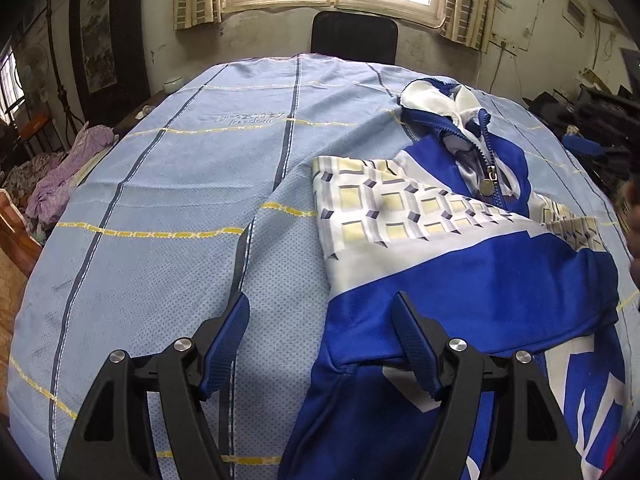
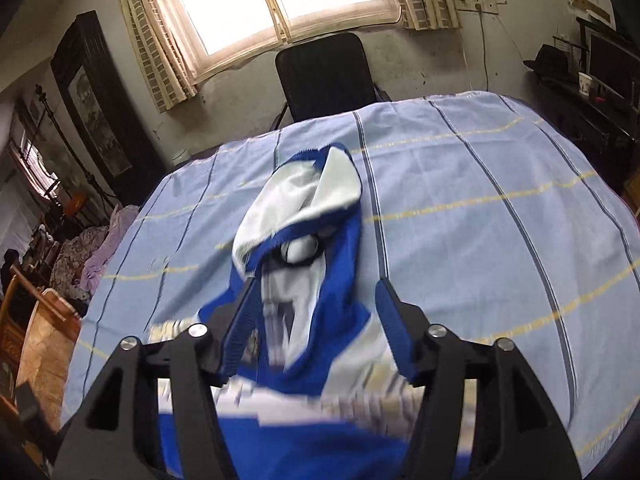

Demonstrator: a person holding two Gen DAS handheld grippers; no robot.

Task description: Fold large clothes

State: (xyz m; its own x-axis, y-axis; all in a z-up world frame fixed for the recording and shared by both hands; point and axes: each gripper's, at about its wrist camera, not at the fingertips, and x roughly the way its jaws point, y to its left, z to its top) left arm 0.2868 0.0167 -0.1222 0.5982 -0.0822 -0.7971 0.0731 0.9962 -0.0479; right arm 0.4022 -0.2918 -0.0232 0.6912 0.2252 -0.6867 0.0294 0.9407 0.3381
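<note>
Jacket (image 1: 460, 280) on the striped sheet (image 1: 160, 200), seen along both grippers. The jacket — blue and white, with a checked panel — lies to the right of the left wrist view and fills the lower middle of the right wrist view. It is partly folded: the checked panel is turned over across the chest, and a blue layer lies over the lower part.

Long axis: from the hem, near the two tools, to the hood (image 2: 304, 200), which points away toward the chair (image 1: 354, 36) and the window. The zipper (image 1: 490, 168) runs along this axis, its pull just below the collar.

Left gripper (image 1: 320, 344): jaws wide apart, nothing between the pads. Its left finger stands over bare sheet; its right finger (image 1: 412, 344) overlaps the jacket's near-left edge, where a blue fold ends. Whether that finger touches the cloth cannot be told.

Right gripper (image 2: 312, 328): jaws apart, straddling the zipper line below the collar. The pads press on nothing, and the cloth under them is blurred, so contact cannot be judged.

Relation that governs the coming move: the jacket lies ahead of and below both tools, long axis parallel to their pointing direction. The left gripper is nearer the left hem corner and the right nearer the collar, so a further fold would likely run along the long axis, bringing hem and hood ends together.
</note>
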